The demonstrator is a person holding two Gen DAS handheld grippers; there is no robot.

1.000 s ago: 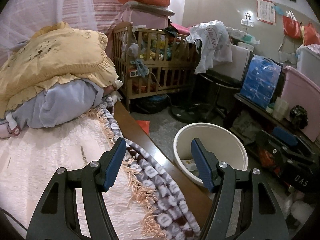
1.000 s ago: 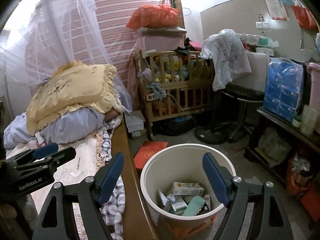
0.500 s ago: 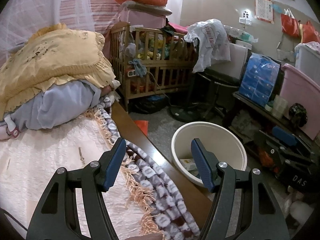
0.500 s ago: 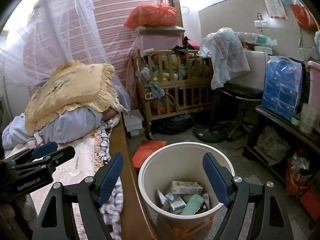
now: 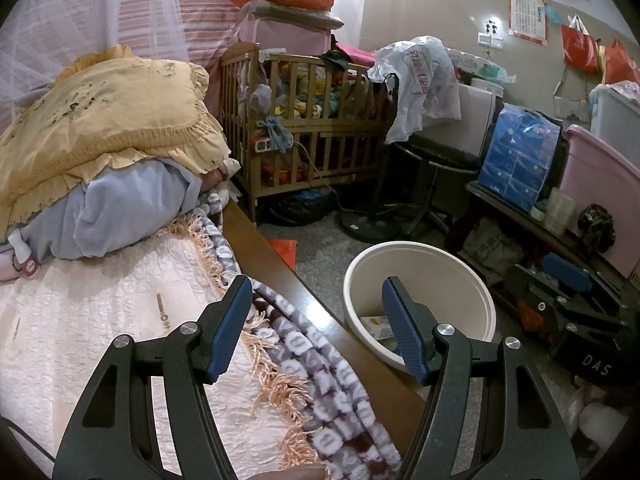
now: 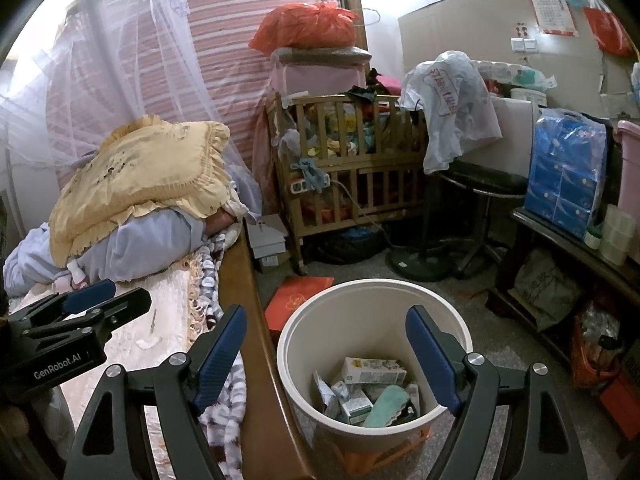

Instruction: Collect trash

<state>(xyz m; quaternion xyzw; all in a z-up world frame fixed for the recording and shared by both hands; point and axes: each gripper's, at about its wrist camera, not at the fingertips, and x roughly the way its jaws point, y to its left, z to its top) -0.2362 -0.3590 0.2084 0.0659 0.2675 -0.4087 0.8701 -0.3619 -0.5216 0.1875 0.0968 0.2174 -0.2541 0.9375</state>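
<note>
In the left wrist view, the left gripper [image 5: 318,316] stands with its blue-padded jaws wide apart and nothing between them, above the side edge of the bed. Below the left finger lies the cream quilted bed cover [image 5: 100,320]; a grey-and-white patterned fleece blanket with a peach fringe [image 5: 320,396] runs along the brown wooden bed rail [image 5: 320,308]. On the cover near the left finger lies a small thin stick-shaped item [image 5: 162,312]; what it is cannot be told. A yellow frilled pillow [image 5: 108,120] rests on pale blue bedding [image 5: 120,216] at the head end of the bed. The round cream plastic waste bin [image 5: 424,272] stands on the grey floor just beside the rail, partly behind the right finger. The right gripper [image 5: 568,292] appears at the right edge, beyond the bin. In the right wrist view, the right gripper [image 6: 326,344] holds its jaws wide apart with nothing gripped, framing the waste bin [image 6: 372,300], which holds small cartons and a mint-green wrapper [image 6: 384,400]. A red flat box [image 6: 296,300] lies on the floor between the bin and a wooden slatted cot [image 6: 348,168]. The left gripper [image 6: 84,304] shows at the left edge above the bed cover [image 6: 168,300], near the stick-shaped item [image 6: 153,320].
</note>
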